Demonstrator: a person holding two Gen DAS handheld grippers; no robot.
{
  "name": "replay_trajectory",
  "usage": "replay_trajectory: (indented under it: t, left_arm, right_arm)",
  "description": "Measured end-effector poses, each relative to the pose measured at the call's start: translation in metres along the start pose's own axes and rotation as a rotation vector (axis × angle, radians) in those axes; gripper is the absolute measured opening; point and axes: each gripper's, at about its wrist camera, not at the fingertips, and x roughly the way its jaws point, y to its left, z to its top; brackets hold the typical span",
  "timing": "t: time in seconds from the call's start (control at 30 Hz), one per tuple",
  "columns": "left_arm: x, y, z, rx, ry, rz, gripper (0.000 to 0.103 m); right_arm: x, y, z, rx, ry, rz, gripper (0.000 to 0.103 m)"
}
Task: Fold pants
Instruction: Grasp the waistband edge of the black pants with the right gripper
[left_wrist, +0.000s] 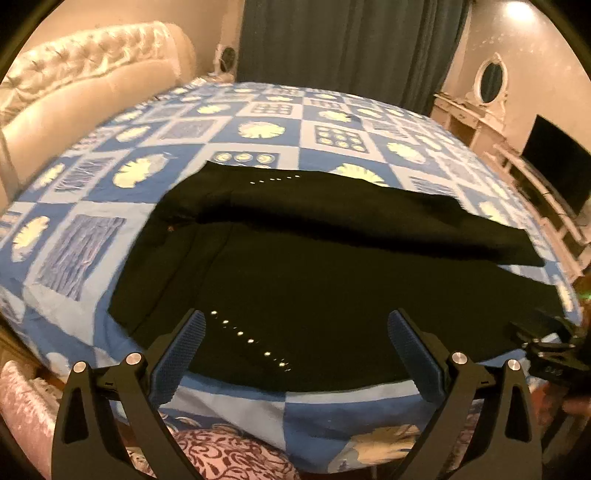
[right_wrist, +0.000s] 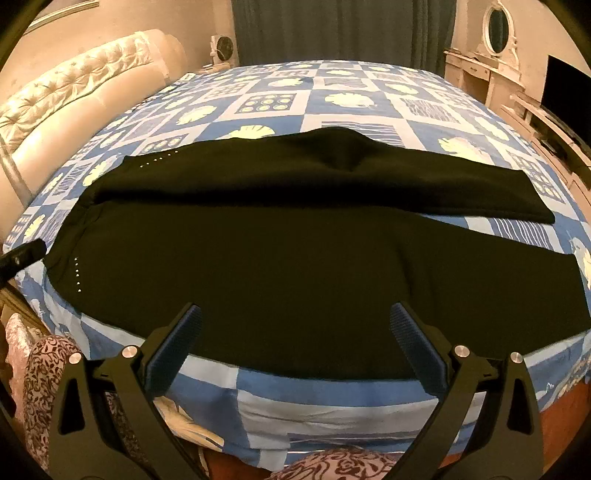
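Observation:
Black pants (left_wrist: 314, 266) (right_wrist: 280, 251) lie spread flat across the near part of a bed, waist to the left and both legs running to the right, the far leg angled slightly away. Rows of small shiny studs mark the hip areas. My left gripper (left_wrist: 297, 321) hovers open over the near edge by the waist, with nothing between its fingers. My right gripper (right_wrist: 295, 314) is open too, above the near leg's edge, holding nothing. In the left wrist view the right gripper's black body (left_wrist: 546, 343) shows at the right; the left gripper's tip (right_wrist: 22, 254) shows at the left of the right wrist view.
The bed wears a blue and white patchwork sheet (left_wrist: 258, 129) (right_wrist: 332, 96). A tufted cream headboard (left_wrist: 85, 74) stands on the left, dark curtains (left_wrist: 351, 44) at the back, a white dresser with an oval mirror (left_wrist: 487, 85) and a TV (left_wrist: 557, 166) on the right. Patterned pink fabric (left_wrist: 229, 458) lies below the bed edge.

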Motion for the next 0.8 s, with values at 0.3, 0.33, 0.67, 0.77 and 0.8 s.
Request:
replay_trajectory:
  t: [0.3, 0.33, 0.67, 0.77, 0.8]
  left_arm:
    - [0.027, 0.071, 0.079, -0.04, 0.074, -0.141, 0.099]
    - [0.037, 0.084, 0.095, -0.013, 0.08, -0.147, 0.099]
    - [0.172, 0.202, 0.174, -0.231, 0.207, -0.257, 0.099]
    - [0.209, 0.209, 0.179, -0.306, 0.31, -0.346, 0.099]
    - [0.219, 0.209, 0.18, -0.321, 0.333, -0.369, 0.099]
  right_arm:
    - [0.004, -0.017, 0.028, 0.064, 0.016, 0.088, 0.101]
    - [0.005, -0.019, 0.032, 0.077, 0.014, 0.096, 0.101]
    - [0.03, -0.033, 0.062, 0.131, 0.006, 0.099, 0.101]
    - [0.042, -0.03, 0.066, 0.119, 0.026, 0.106, 0.101]
    - [0.046, -0.029, 0.067, 0.116, 0.034, 0.111, 0.101]
